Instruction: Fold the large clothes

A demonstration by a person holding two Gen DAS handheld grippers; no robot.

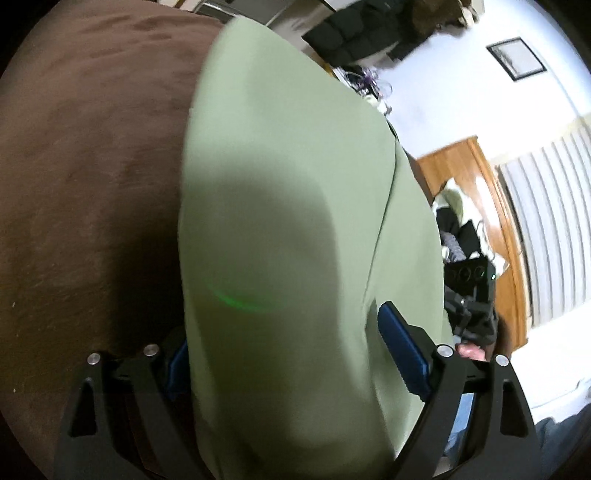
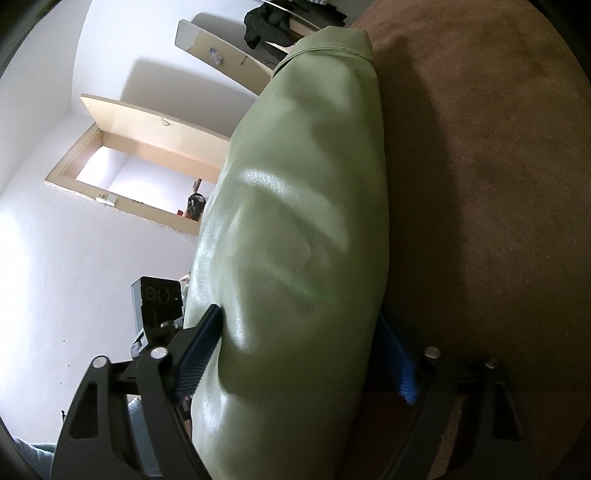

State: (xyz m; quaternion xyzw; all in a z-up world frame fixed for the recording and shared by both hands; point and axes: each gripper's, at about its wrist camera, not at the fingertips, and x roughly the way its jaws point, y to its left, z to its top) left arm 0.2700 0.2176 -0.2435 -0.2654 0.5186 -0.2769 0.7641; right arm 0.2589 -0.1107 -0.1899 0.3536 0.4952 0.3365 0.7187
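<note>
One pale green garment [image 1: 288, 206], no legible label or writing, hung over brown carpet [image 1: 85, 177]. Left gripper [image 1: 291, 354] and right gripper [image 2: 306, 354] each held it, jaws spread wide around bunched cloth.

Home bedroom: brown blanket-covered bed [image 1: 92, 166], framed pic [image 1: 516, 58] on white wall, dark clothes piled [image 1: 354, 33], wooden doorway [image 2: 122, 166], window blinds [image 1: 554, 229].

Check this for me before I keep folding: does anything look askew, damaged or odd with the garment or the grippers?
Nothing stands out. The light green garment passes between the fingers of the left gripper and of the right gripper, over the brown blanket. No tear or stain shows; the left view is blurred.
</note>
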